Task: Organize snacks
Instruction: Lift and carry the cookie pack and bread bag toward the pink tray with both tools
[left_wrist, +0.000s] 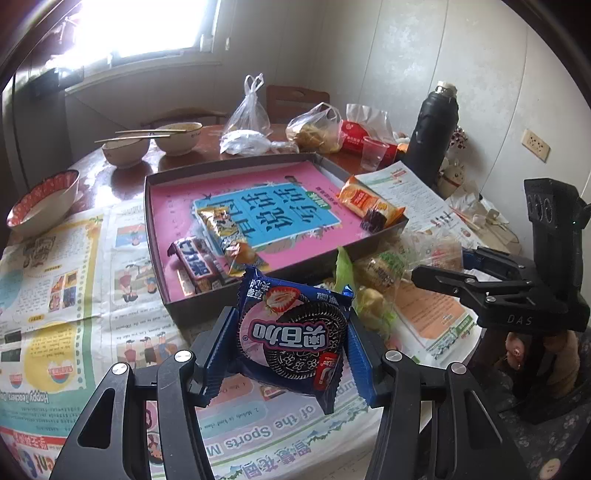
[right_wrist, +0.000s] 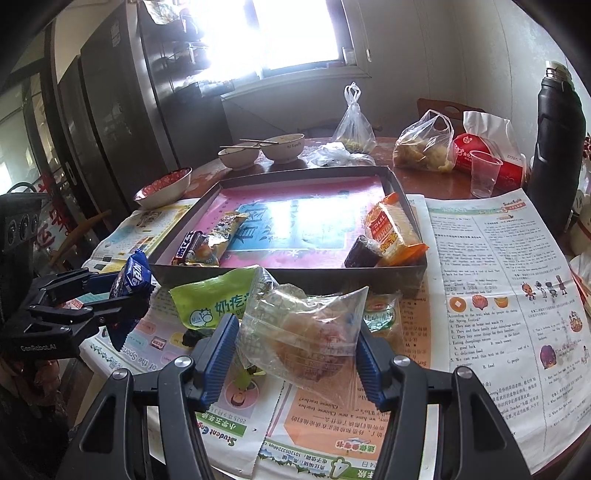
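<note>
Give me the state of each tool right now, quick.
Left tool: closed on the blue strawberry sandwich-cookie packet.
Right tool: closed on the clear plastic-wrapped pastry.

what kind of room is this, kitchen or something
Probably a home dining area: a round table with used bowls and chopsticks, a thermos, and a fridge-like cabinet.

Colours and patterns around the tray (left_wrist: 159, 236).
Tray: dark walls, pink-and-blue lining. In front of it: blue-pink cookie packet (left_wrist: 295, 332), clear-wrapped pastry (right_wrist: 306, 332), green milk-snack bag (right_wrist: 210, 299). Inside: orange cracker pack (right_wrist: 395, 229).
</note>
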